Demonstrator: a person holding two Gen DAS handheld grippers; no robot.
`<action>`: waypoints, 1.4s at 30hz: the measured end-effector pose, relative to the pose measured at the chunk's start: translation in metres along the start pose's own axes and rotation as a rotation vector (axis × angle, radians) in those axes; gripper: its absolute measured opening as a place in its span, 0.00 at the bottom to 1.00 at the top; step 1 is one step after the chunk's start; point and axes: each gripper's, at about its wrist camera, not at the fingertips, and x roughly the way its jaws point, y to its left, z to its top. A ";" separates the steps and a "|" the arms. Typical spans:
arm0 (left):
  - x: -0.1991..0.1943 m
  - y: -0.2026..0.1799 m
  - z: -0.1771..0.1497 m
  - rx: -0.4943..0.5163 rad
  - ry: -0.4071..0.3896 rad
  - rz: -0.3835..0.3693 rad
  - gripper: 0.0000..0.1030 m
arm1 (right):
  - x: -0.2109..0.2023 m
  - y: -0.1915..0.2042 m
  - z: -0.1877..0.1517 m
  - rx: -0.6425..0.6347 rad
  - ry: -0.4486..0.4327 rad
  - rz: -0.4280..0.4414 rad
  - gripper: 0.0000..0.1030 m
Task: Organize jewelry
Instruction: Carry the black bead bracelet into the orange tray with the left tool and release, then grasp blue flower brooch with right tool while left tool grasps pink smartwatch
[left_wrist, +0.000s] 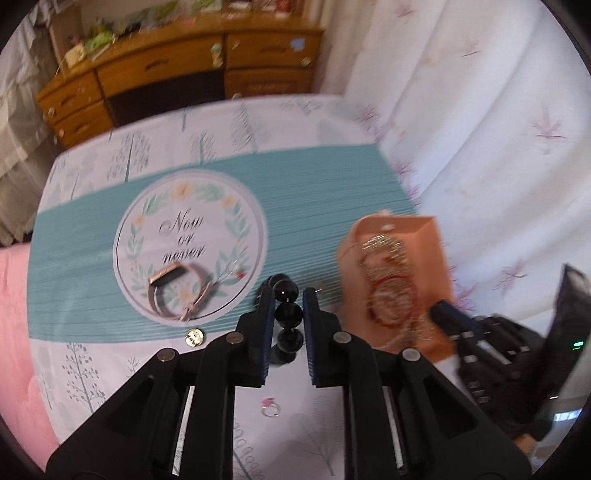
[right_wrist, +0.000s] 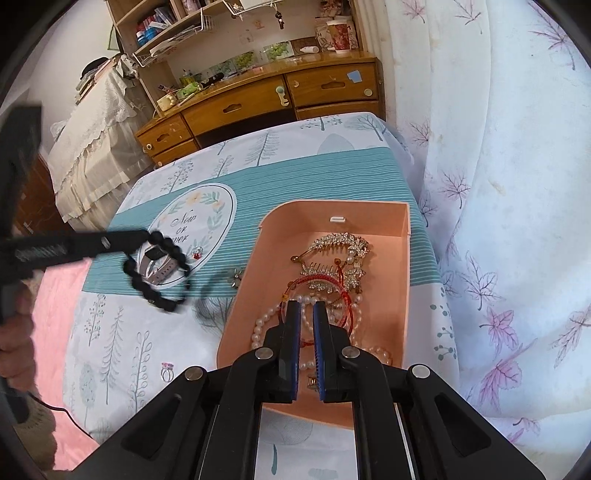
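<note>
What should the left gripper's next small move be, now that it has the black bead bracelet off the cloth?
Probably carry it across to the pink box and hold it above the open interior. The left gripper is shut on the black bead bracelet, which hangs clear of the tablecloth. The box already holds pearls and a hair comb, and the right gripper, shut, sits at its near end, so aim for the far end.

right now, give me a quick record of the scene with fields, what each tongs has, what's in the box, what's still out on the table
left tongs: shut on black bead bracelet, lifted off the tablecloth
right tongs: shut, over the box, nothing seen clamped
pink box: pearl strand, red cord bracelet, rhinestone hair comb
still out: watch on the round print, flower brooch beside the box, ring, small gold piece
</note>
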 end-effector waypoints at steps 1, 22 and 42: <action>-0.007 -0.006 0.001 0.012 -0.013 -0.006 0.12 | -0.002 0.000 -0.002 -0.001 -0.001 0.001 0.06; 0.049 -0.124 -0.017 0.213 0.002 0.016 0.12 | -0.022 -0.042 -0.030 0.019 -0.004 -0.028 0.06; 0.006 -0.080 -0.033 0.130 -0.080 -0.095 0.51 | -0.035 -0.004 -0.025 -0.042 0.006 -0.060 0.09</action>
